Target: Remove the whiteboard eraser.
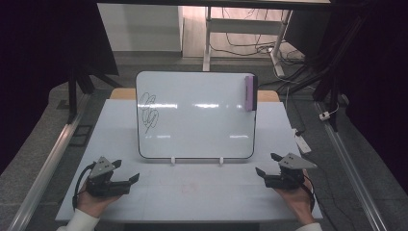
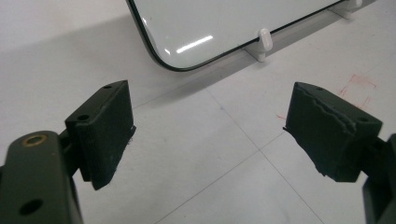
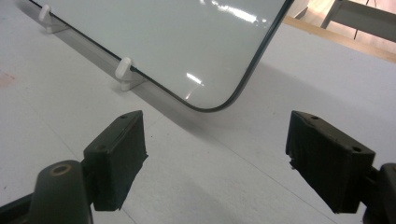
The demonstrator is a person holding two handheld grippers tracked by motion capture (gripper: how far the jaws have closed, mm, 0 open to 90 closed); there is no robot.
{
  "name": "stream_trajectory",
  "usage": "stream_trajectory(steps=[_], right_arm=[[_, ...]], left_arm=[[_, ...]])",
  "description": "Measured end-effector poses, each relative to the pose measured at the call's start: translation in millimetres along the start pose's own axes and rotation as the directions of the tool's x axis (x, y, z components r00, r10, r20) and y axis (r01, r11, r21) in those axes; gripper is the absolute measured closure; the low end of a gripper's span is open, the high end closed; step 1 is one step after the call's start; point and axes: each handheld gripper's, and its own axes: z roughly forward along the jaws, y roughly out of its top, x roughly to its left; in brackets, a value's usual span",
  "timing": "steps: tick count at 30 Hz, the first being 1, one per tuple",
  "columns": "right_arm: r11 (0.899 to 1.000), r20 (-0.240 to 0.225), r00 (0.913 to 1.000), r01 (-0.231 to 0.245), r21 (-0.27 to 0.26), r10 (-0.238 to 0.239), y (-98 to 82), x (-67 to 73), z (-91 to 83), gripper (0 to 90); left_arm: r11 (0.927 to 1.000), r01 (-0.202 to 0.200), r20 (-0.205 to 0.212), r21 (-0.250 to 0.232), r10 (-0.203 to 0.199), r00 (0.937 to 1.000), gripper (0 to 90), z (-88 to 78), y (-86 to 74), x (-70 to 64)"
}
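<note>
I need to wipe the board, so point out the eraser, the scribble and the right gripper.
purple eraser [image 1: 249,92], high view, middle of its body.
black scribble [image 1: 149,110], high view, centre of the loops.
right gripper [image 1: 268,164], high view, midway between its fingertips.

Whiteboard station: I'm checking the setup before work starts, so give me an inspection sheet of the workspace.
Surface: pale table, faint red marks near the front.
Job's things: whiteboard upright on two white feet, black scribble at its left, purple eraser at its upper right edge.
Clutter: nothing seen.
Grippers: left gripper and right gripper open, empty, low over the table in front of the board.
Cables: black cable at the left gripper; loose cables on the floor behind.
Surroundings: dark stands, a white frame behind.
</note>
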Motion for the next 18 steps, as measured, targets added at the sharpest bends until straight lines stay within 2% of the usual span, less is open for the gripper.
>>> stream_trajectory(steps=[8, 18], right_arm=[[1.0, 0.0, 0.9999, 0.013, 0.011, -0.013, -0.8, 2.3, 2.7, 20.2], [1.0, 0.015, 0.9999, -0.001, -0.002, 0.002, 5.9, 5.8, 1.0, 20.9]], left_arm=[[1.0, 0.009, 0.006, 0.003, -0.009, 0.9999, 15.8, 0.5, 0.0, 1.1], [0.9998, 0.021, 0.018, 0.004, -0.021, 0.9996, 15.8, 1.1, 1.0, 2.9]])
